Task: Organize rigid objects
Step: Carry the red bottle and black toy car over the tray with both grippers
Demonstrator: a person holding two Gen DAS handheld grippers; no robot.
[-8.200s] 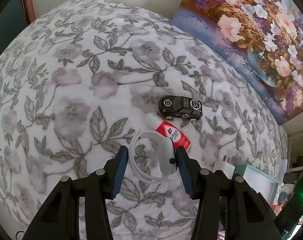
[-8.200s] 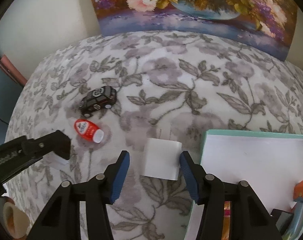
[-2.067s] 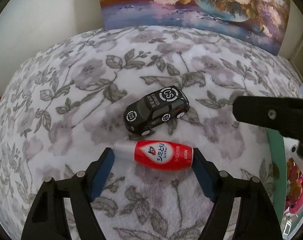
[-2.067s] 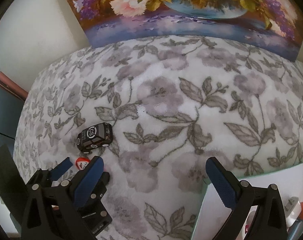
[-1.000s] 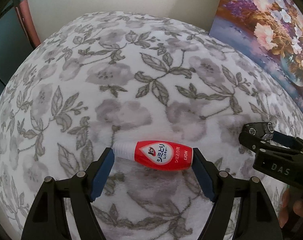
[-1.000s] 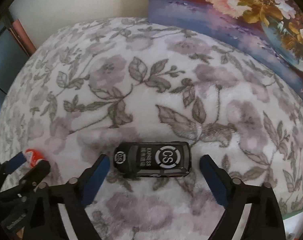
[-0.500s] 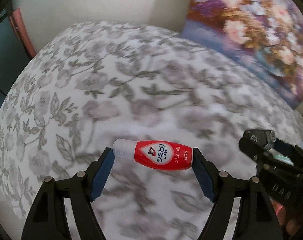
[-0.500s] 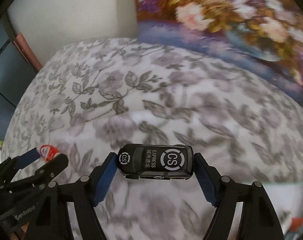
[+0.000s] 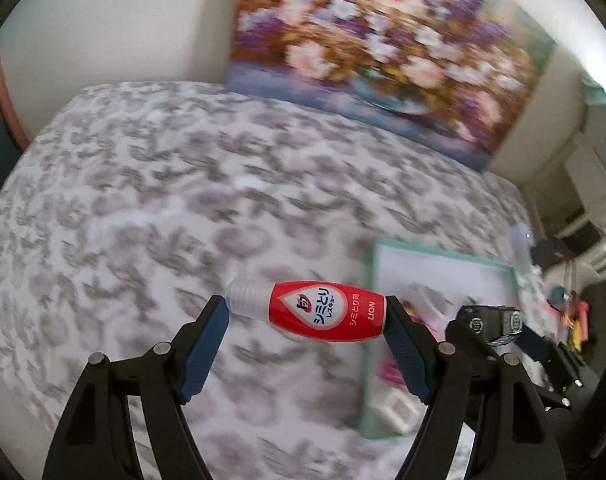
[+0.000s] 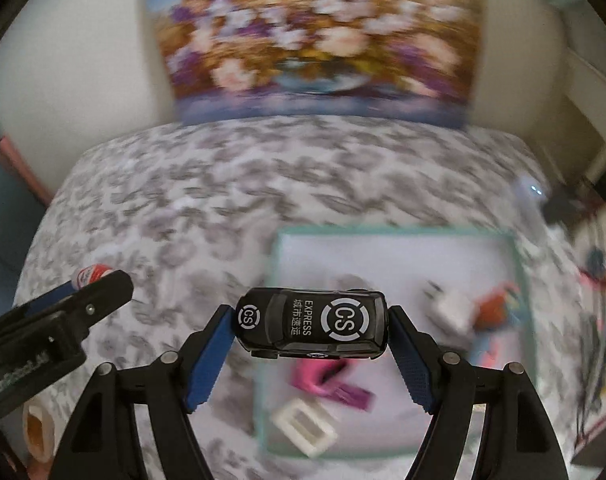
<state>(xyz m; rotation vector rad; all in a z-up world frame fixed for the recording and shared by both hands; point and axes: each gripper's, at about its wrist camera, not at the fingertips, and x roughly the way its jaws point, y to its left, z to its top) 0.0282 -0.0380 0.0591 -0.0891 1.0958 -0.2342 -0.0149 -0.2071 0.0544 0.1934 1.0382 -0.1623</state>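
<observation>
Left claw is closed on a small red bottle, held sideways w/ the clear cap end against the left finger and the red base against the right one; the label has white Japanese text and "LION". Bottle is up in the air above the flowered bedspread, just left of the tray's near-left edge as seen from the left wrist cam. Right claw is closed on a black toy car, gripped end to end, roof facing the camera w/ "CS" circles and "EXPRESS" printed on it. Car hangs over the left part of a white tray w/ a teal rim that sits on the bedspread toward the right side. Inside the tray: a white square frame-like piece near the front-left corner, a pink and purple item partly behind the car, a white plug-like block and an orange/blue thing next to it; all blurred, so details can't be told. From the left wrist cam the right claw w/ the car shows at lower right, beside the tray. From the right wrist cam the left claw w/ the bottle tip shows at far left. A big flower painting leans on the wall behind the bed. Clutter to the right of the bed is too blurred to name.
</observation>
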